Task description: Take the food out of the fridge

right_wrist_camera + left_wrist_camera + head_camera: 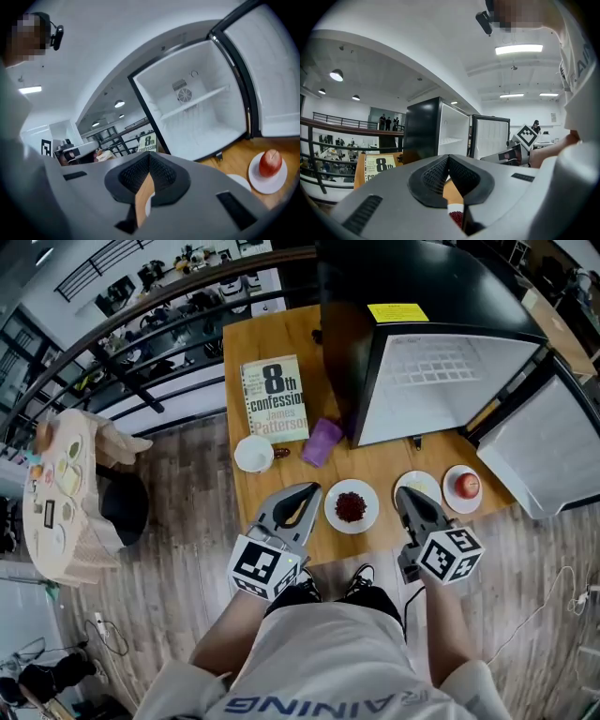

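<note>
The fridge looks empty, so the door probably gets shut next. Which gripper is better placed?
Right, probably. The right gripper is empty, shut, and on the side of the open door; the left gripper sits farther away, beyond the plate of red food.

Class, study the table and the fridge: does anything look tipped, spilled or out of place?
The purple cup appears to lie on its side on the table, between the book and the fridge, while the plates sit flat. The fridge's door hangs wide open on an empty interior.
</note>
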The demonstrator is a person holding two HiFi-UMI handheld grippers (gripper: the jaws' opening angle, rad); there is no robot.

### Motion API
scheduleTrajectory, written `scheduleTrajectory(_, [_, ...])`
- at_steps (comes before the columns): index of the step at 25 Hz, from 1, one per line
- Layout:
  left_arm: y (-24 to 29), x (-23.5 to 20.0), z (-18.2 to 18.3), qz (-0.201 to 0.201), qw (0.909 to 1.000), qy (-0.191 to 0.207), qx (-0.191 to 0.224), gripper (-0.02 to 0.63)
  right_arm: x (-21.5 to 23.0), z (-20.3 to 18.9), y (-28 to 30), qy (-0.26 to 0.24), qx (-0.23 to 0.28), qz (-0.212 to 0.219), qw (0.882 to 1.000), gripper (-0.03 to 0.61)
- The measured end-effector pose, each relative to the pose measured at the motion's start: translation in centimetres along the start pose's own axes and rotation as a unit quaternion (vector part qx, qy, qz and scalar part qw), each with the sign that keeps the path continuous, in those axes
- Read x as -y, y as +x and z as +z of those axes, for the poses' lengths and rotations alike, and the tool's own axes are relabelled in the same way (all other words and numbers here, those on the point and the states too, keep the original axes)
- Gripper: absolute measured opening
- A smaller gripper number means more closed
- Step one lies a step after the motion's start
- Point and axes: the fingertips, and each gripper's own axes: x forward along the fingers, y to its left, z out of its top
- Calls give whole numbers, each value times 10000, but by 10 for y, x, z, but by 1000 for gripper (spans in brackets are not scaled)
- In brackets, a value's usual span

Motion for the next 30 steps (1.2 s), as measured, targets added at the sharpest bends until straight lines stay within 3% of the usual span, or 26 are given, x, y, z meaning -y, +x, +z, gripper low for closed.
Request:
scheduleTrajectory(7, [5,7,46,34,9981,487,378,8,-22,74,-24,-976,909,-147,9910,20])
scheduleTrajectory(12, [0,10,69,44,9964,583,620,8,-37,108,-42,-1342,1330,-110,9819,20])
scheduleTrajectory(30, [4,12,71,41,9961,604,644,8,-33,120,-48,-1526,1311,-197,9794,20])
